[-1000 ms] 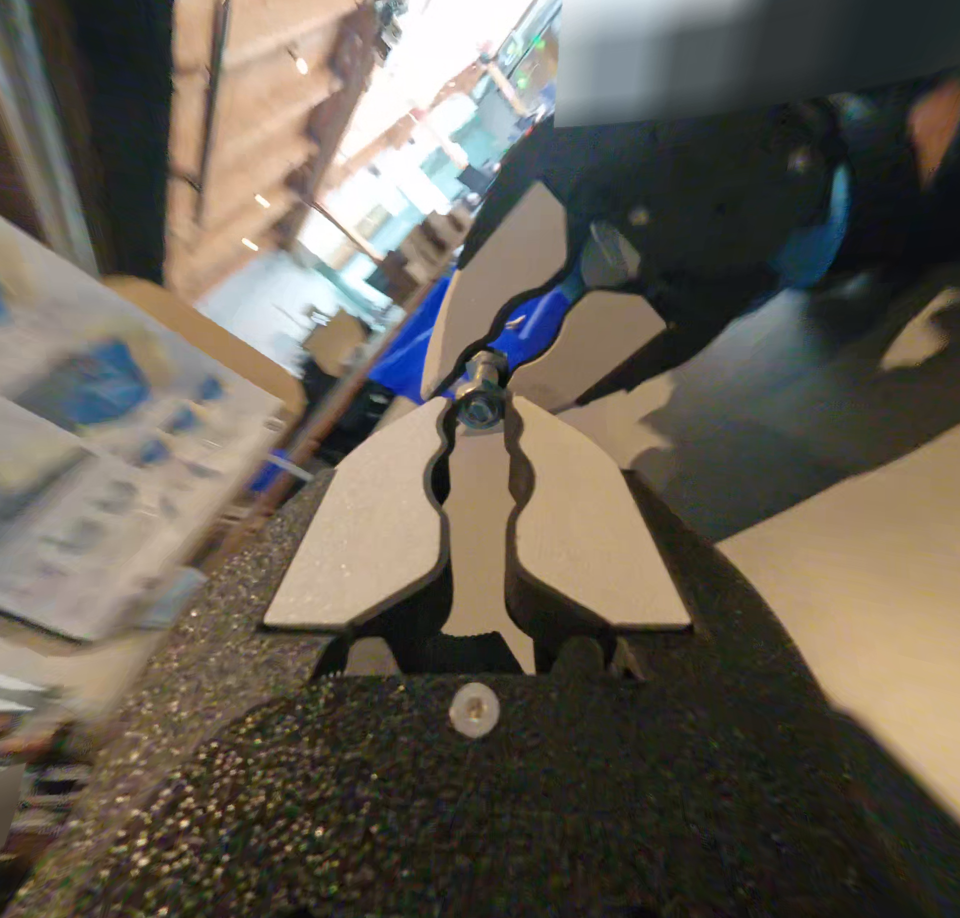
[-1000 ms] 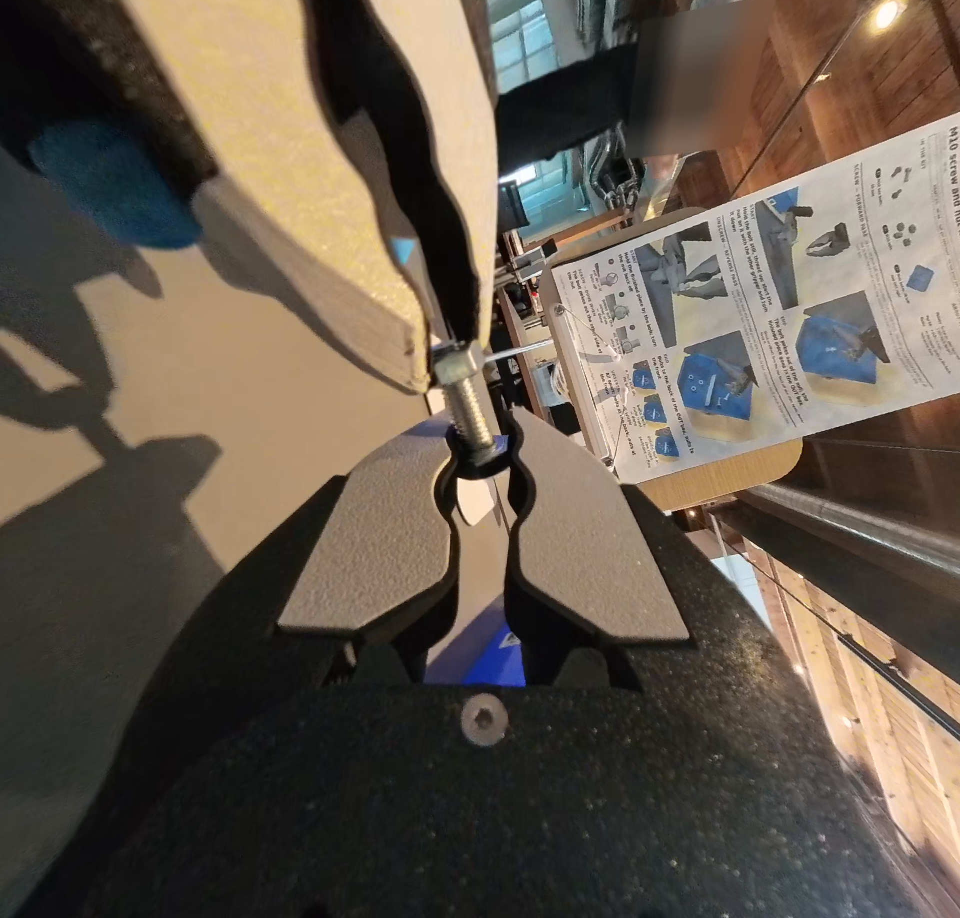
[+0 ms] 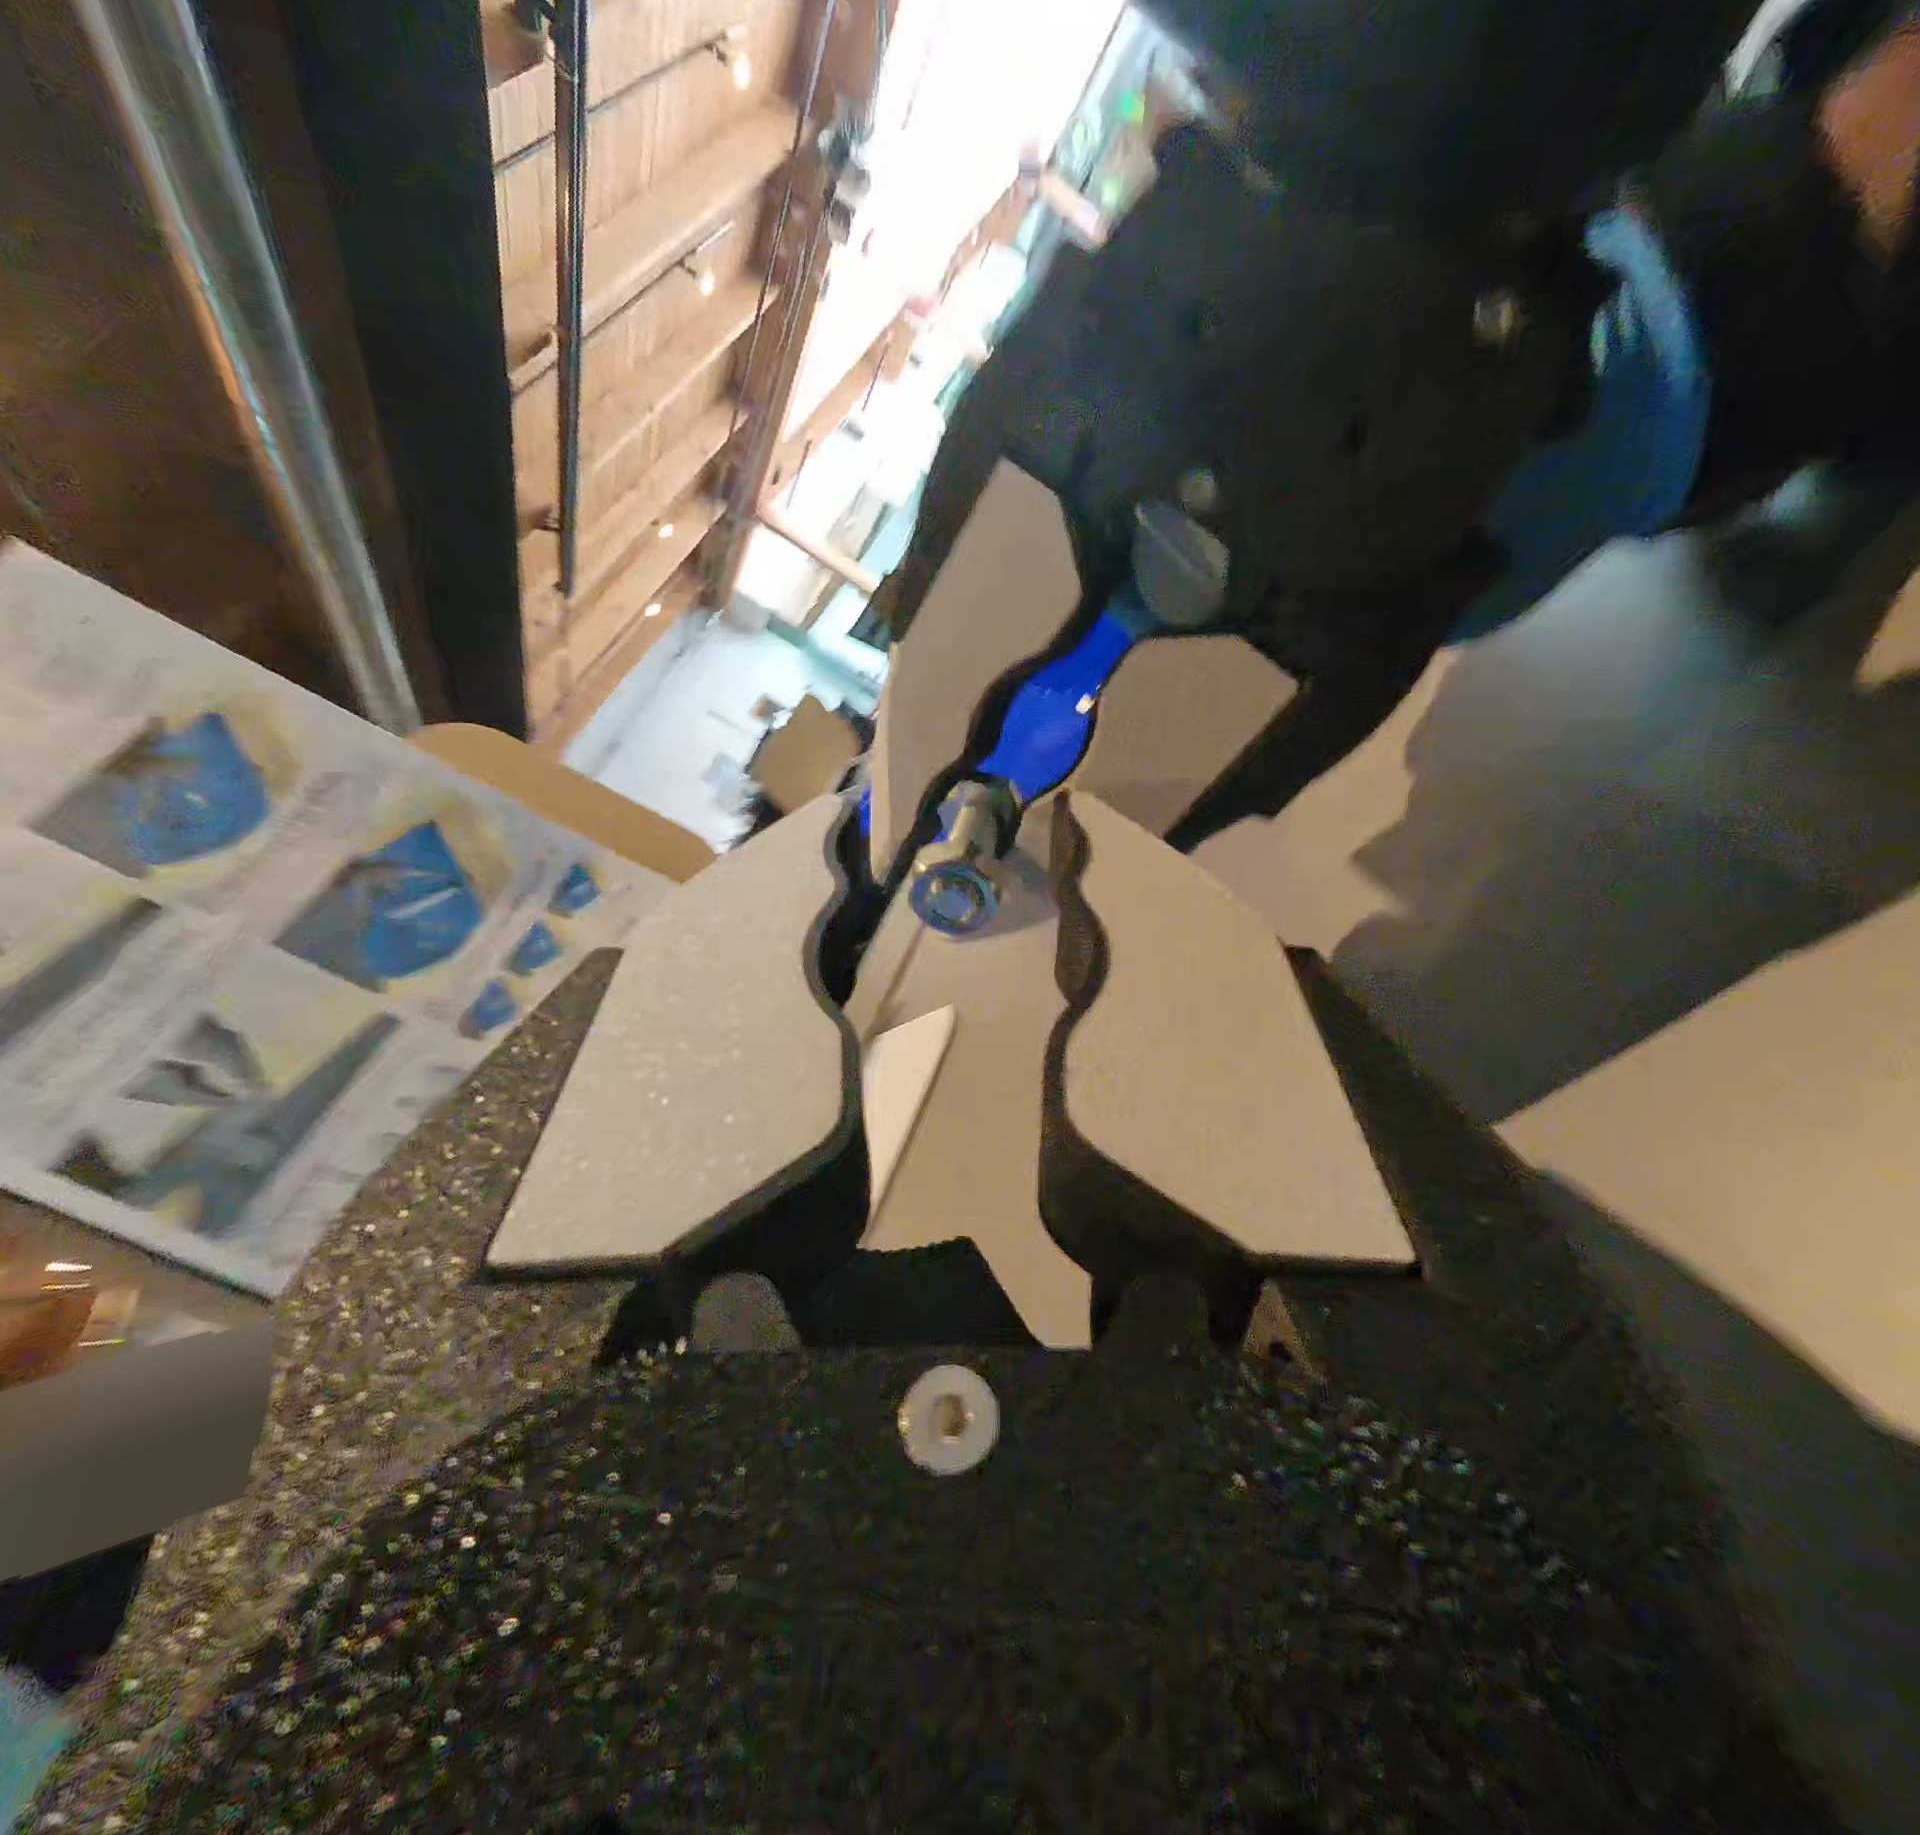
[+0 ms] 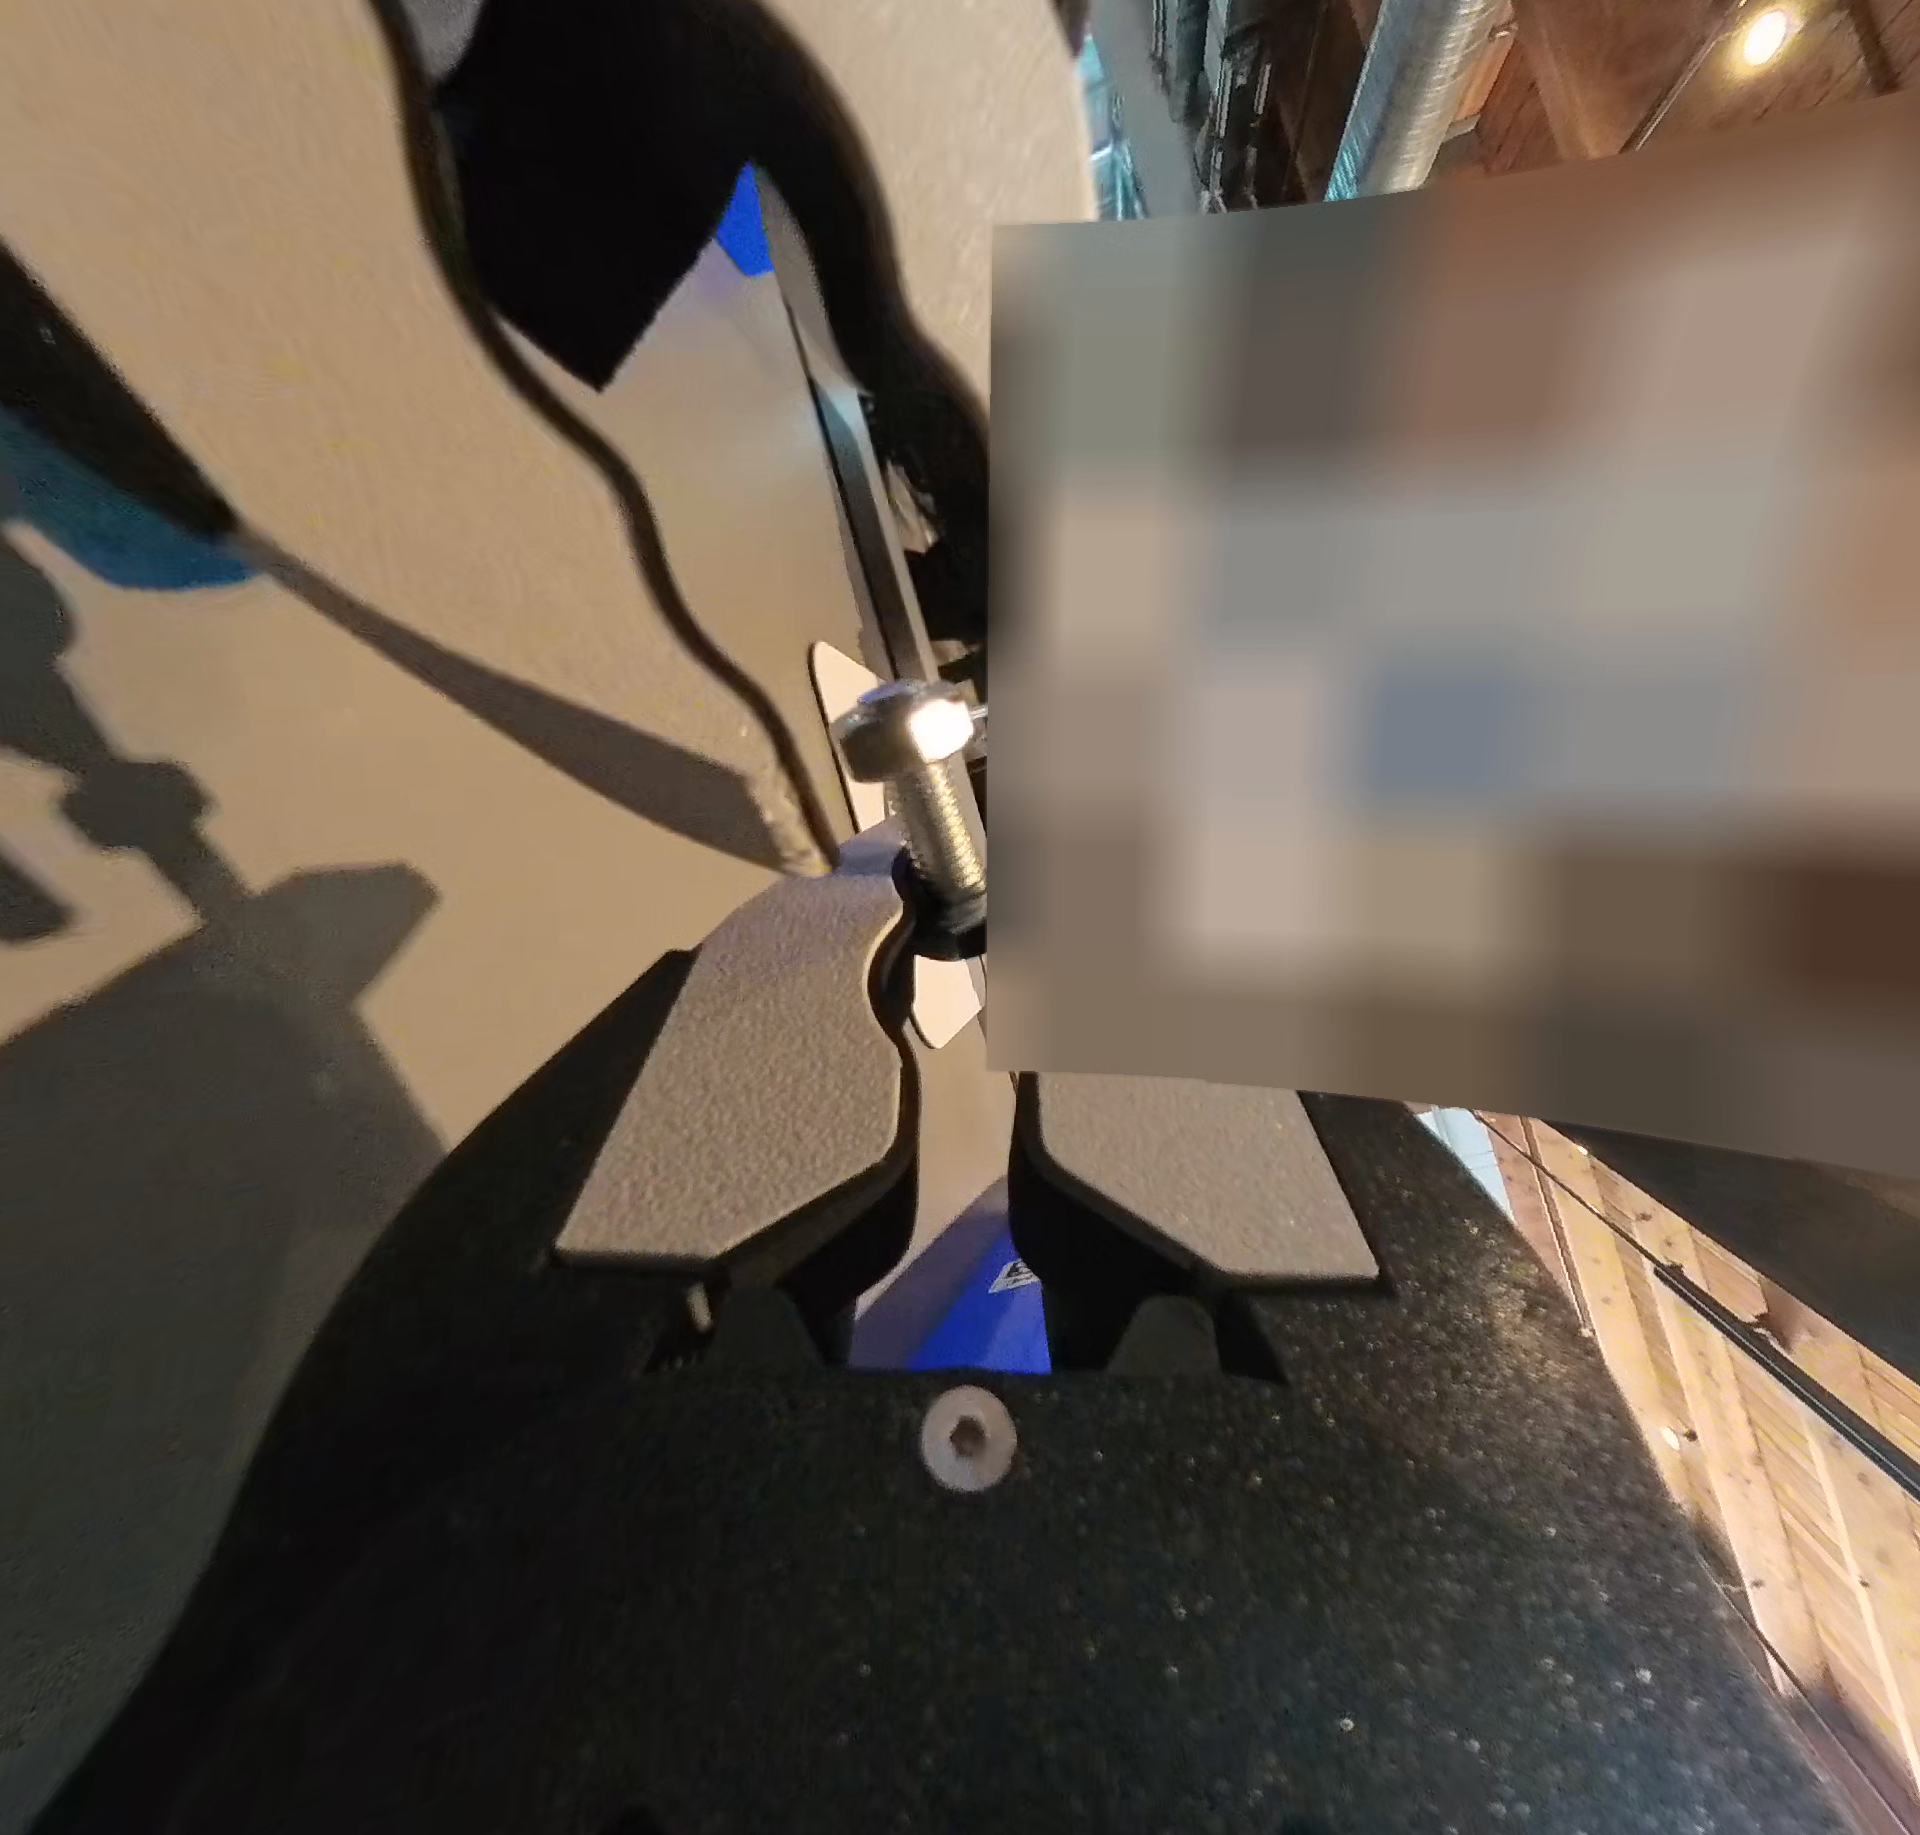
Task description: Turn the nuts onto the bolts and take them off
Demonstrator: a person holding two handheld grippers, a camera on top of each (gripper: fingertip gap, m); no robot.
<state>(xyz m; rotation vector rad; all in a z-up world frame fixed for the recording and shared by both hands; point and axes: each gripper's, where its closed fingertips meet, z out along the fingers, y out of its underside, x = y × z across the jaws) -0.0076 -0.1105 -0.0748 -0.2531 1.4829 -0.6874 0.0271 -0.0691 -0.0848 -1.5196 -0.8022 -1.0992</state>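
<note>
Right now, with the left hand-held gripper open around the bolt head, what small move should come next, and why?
Probably close the left hand-held gripper on the bolt head. Its jaws stand open on both sides of the head without touching it, while the right hand-held gripper pinches the nut farther along the thread. Turning likely needs both held.

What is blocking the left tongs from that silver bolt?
Nothing visible. The bolt has its head in the open gap of the left tongs, while the right tongs grip its far end.
</note>
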